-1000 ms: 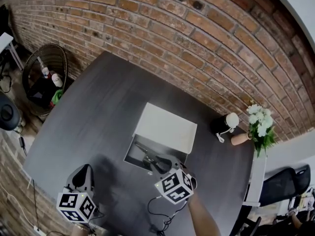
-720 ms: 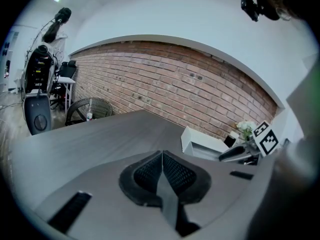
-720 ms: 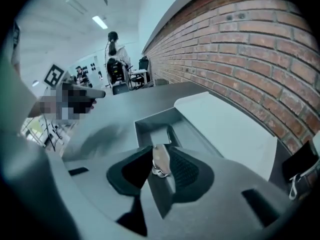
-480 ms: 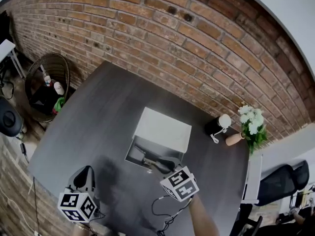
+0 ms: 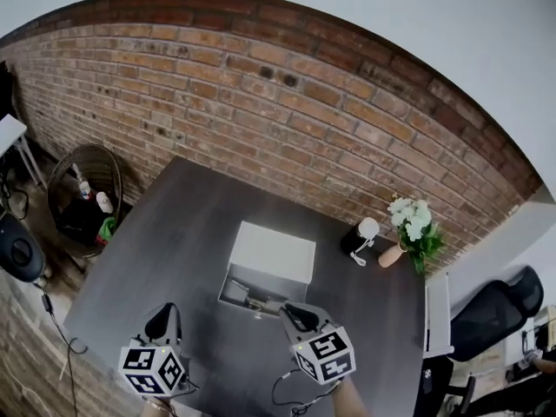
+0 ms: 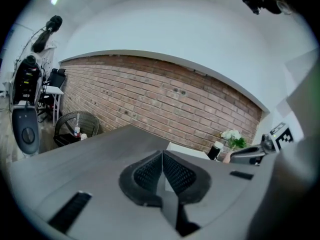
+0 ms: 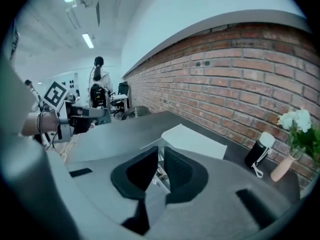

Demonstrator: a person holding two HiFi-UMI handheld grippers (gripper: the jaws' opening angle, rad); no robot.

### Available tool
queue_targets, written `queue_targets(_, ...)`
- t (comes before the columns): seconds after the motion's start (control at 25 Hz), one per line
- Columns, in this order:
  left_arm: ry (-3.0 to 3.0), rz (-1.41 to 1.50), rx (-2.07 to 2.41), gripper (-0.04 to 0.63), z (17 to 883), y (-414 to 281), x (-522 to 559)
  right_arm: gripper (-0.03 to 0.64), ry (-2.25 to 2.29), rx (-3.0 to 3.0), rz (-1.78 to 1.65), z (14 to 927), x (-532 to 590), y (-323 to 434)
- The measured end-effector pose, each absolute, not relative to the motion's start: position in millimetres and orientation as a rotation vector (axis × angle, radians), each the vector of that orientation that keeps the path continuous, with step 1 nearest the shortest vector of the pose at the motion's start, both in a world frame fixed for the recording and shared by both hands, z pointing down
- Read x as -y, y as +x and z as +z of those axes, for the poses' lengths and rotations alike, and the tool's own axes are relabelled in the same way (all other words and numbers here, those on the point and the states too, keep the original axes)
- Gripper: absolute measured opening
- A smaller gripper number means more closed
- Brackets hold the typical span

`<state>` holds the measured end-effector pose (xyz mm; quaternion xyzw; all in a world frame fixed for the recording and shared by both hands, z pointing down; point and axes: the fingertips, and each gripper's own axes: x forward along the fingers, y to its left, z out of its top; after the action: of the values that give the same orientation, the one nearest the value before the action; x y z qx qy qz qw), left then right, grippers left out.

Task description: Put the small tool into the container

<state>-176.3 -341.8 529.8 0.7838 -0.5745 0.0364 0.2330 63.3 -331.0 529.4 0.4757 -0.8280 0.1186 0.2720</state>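
Both empty | left gripper (image 6: 162, 156) jaws closed | right gripper (image 7: 161, 156) jaws closing | small tool (image 5: 254, 299) indistinct in container (image 5: 272, 252)

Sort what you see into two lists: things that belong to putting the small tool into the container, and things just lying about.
Belonging: small tool, lying in the container; right gripper, jaws closing, nothing between them.

Lying about: wire basket, vase of flowers, black white-topped cylinder, office chair.

The container (image 5: 271, 252) is a white box in the middle of the dark counter (image 5: 174, 233), its lid swung open towards the far side. The small tool (image 5: 258, 301), dark and metallic, lies flat in the grey open tray.
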Motion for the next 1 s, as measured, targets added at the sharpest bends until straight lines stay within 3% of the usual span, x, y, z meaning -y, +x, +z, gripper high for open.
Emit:
queue_targets(0.2,2.259,0.053,1.540,0.006,488,-153,346,0.005,1.588,2.214,0.323,480,310,99)
queue_targets(0.56,2.429,-0.017,1.460,0.006,427,-99,358,0.005,1.958,2.147,0.421,439,276,161)
queue_targets(1.0,2.487,-0.011,1.418,0.006,417,-70,360,0.003,2.213,2.031,0.432,431,255,200)
